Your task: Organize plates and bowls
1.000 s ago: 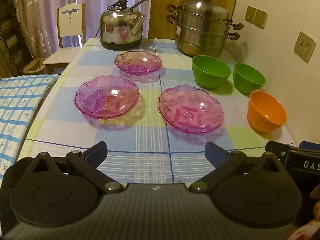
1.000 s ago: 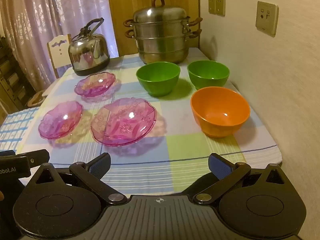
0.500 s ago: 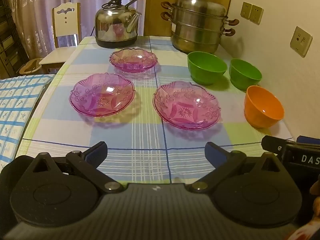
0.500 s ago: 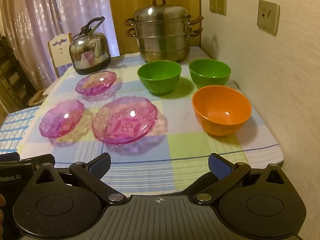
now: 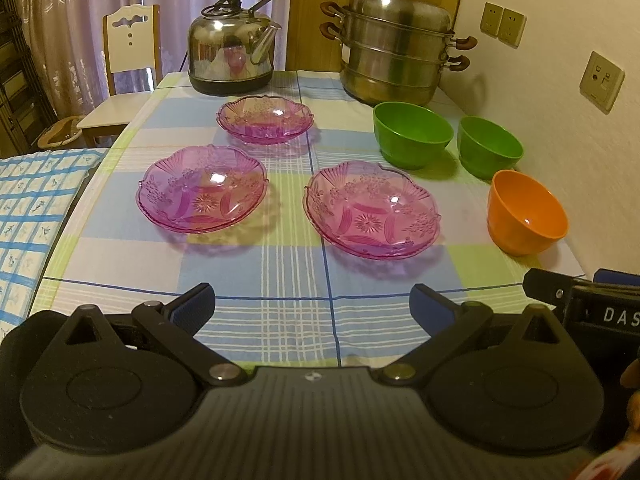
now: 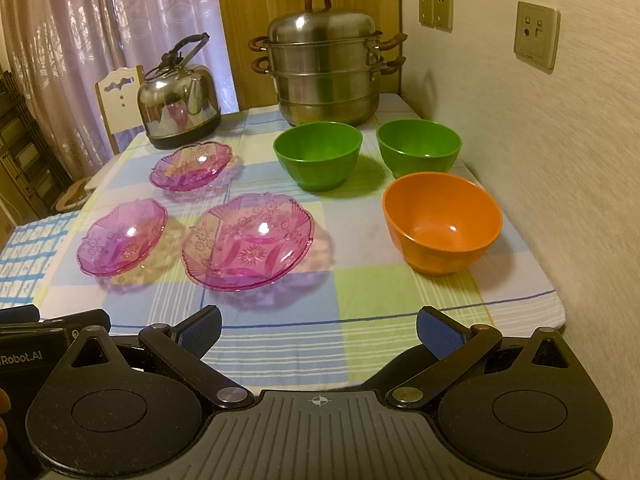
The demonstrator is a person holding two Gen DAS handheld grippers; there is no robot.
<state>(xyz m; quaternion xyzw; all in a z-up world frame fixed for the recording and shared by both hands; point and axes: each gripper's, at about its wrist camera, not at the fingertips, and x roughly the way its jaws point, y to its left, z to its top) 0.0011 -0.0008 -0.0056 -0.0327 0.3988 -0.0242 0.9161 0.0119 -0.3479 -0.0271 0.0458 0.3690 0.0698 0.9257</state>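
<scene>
A checked tablecloth (image 5: pixel 280 276) covered the table beside the wall (image 6: pixel 560 160). Three pink glass plates (image 5: pixel 372 210) and three bowls (image 6: pixel 442 224) lay apart. Left gripper (image 5: pixel 312 304) and right gripper (image 6: pixel 319 326) gaped wide, empty.

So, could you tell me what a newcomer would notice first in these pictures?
Probably the orange bowl near the wall, with two green bowls behind it. Next, three pink glass plates spread over the checked tablecloth, with a steel steamer pot and kettle at the far end.
</scene>
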